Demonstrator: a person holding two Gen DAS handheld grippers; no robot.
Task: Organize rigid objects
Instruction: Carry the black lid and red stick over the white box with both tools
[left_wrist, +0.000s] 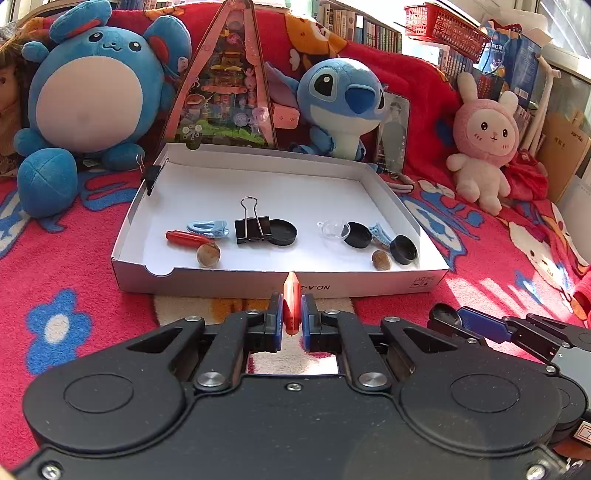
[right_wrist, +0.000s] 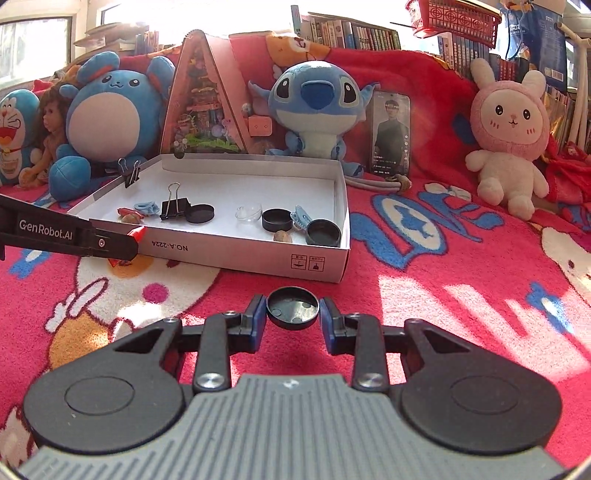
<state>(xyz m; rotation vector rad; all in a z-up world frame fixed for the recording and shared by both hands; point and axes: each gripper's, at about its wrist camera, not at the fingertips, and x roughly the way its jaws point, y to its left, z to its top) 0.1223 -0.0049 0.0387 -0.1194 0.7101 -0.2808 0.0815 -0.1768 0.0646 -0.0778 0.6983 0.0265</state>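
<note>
A white box (left_wrist: 207, 282) sits on a red cartoon blanket (right_wrist: 443, 280) before bookshelves (right_wrist: 354, 35).

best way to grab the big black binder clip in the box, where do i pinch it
Pinch the wire handles of the binder clip from above. They stand up together as a thin loop above the black body, clear of the blue clip on one side and the black cap touching the other.
</note>
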